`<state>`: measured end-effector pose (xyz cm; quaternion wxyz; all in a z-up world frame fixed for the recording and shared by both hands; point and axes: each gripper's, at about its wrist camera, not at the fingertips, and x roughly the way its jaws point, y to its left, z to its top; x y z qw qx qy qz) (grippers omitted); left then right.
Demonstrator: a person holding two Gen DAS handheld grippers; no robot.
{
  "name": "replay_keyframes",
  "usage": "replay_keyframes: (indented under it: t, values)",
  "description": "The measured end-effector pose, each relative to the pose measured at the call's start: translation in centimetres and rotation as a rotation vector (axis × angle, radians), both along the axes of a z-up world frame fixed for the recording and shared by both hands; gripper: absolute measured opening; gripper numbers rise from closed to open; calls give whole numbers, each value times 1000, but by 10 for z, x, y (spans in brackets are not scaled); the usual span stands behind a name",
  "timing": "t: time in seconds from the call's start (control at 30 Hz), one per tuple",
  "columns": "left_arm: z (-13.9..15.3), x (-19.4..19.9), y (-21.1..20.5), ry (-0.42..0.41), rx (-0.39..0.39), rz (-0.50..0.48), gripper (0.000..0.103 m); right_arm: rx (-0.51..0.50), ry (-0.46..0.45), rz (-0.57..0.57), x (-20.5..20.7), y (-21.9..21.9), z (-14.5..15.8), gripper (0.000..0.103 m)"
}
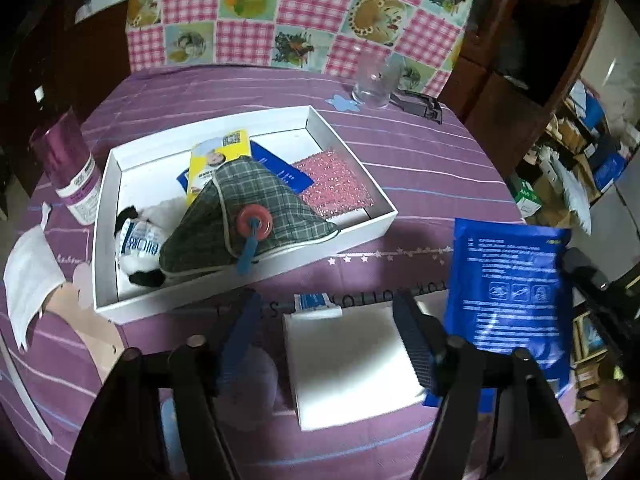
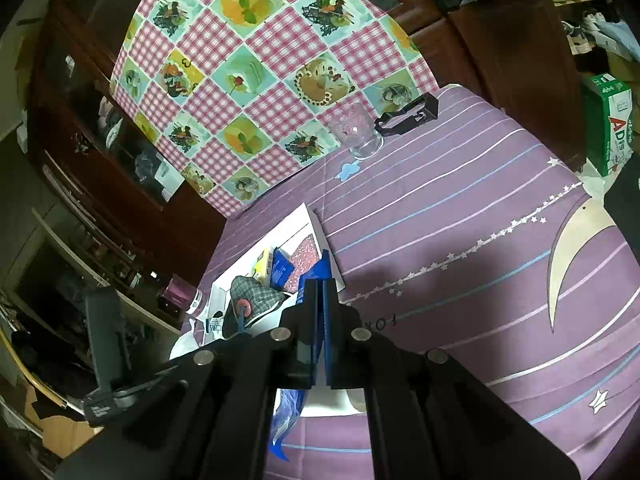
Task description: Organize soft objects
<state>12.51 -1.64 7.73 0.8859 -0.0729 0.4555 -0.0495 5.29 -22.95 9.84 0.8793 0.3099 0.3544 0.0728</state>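
A white box [image 1: 380, 206] on the purple cloth holds a plaid fabric hat [image 1: 248, 204] with a red button, a black-and-white plush [image 1: 140, 248], a yellow packet [image 1: 214, 156], a blue packet [image 1: 286, 172] and a pink sparkly cloth [image 1: 336, 184]. My left gripper [image 1: 324, 324] is open above a white pad [image 1: 348, 360], nearer than the box. My right gripper [image 2: 320, 280] is shut on a blue plastic pouch [image 1: 512, 296], held up at the right in the left wrist view; the pouch hangs below the fingers in the right wrist view [image 2: 286, 412].
A purple-labelled bottle [image 1: 74, 172] and a white mask [image 1: 30, 276] lie left of the box. A clear glass [image 1: 372, 80] and a black clip [image 1: 420, 104] stand at the far table edge before a checked cloth [image 1: 280, 12]. Cluttered shelves are at right.
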Motion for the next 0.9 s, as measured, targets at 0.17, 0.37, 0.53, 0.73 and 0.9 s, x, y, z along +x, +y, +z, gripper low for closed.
replay_keyframes:
  t: [0.17,0.37,0.53,0.73,0.9]
  values:
    - [-9,1,13,-7,-99,10,55,37,4,-2,1,-6,-1,3]
    - [-21,4,19,28,-128,29,47,26,10,3,2,-2,-2,3]
    - [-26,7,21,32,-153,30,39,22,39,12,6,1,-8,3]
    - [-27,6,25,13,-157,53,26,16,42,6,6,-3,-8,3]
    - [-21,1,32,-50,-152,81,24,-8,91,-31,9,-13,-11,3]
